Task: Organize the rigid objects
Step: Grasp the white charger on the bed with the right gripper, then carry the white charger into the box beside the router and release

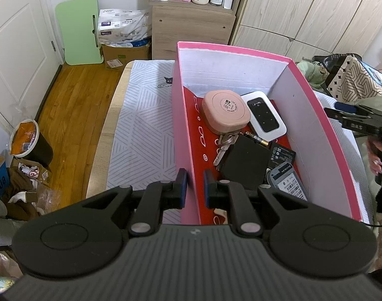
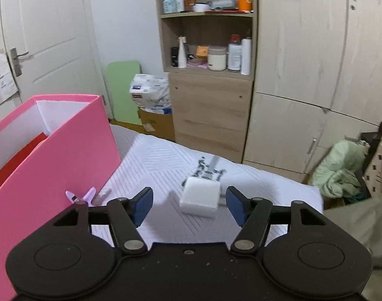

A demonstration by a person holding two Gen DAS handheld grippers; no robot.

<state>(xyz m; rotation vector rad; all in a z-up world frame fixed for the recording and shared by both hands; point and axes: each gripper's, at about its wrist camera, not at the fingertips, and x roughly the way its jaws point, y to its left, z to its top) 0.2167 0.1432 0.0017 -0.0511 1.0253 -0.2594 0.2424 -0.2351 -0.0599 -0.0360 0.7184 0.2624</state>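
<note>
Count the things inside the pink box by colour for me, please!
Pink: 1, case
White: 1, Wi-Fi box
Black: 3, square pouch, flat pack, small battery
Grey: 1, labelled pack
Silver: 1, bunch of keys
Total: 7

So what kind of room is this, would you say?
Most likely a bedroom at home: a bed with a patterned sheet, tall wooden wardrobe doors, and an open shelf unit of toiletry bottles beside a white door.
</note>
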